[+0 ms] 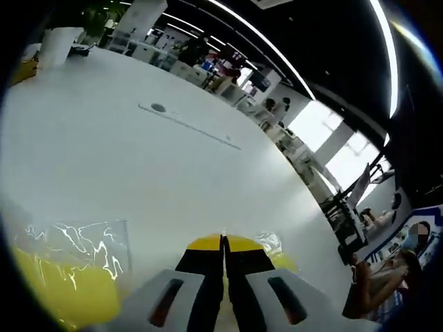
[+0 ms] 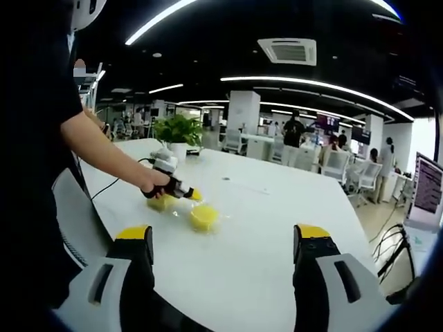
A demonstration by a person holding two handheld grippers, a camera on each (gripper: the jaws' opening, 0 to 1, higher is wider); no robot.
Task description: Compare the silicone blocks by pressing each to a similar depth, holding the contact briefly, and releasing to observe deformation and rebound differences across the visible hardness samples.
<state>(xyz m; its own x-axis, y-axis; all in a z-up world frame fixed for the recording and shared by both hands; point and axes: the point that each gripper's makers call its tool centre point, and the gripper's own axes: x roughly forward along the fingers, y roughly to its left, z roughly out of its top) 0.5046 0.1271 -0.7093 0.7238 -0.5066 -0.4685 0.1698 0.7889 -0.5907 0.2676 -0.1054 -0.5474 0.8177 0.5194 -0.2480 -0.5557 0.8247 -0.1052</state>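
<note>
My left gripper (image 1: pixel 223 243) is shut, its yellow-tipped jaws together with nothing between them. The tips point down at the white table (image 1: pixel 159 173), right by a yellow silicone block (image 1: pixel 277 257) in clear wrap; I cannot tell whether they touch it. A second yellow block (image 1: pixel 59 290) in a clear bag lies at lower left. In the right gripper view, a person's hand holds the left gripper (image 2: pixel 195 196) between two yellow blocks (image 2: pixel 160 203) (image 2: pixel 204 216). My right gripper (image 2: pixel 223 235) hangs open above the table's near side, well short of the blocks.
A potted plant (image 2: pixel 178 130) stands at the table's far end. A cable (image 2: pixel 114 181) trails off the left edge beside a chair (image 2: pixel 73 214). A flush socket strip (image 1: pixel 187 123) is set in the tabletop. Desks, screens and people stand farther back.
</note>
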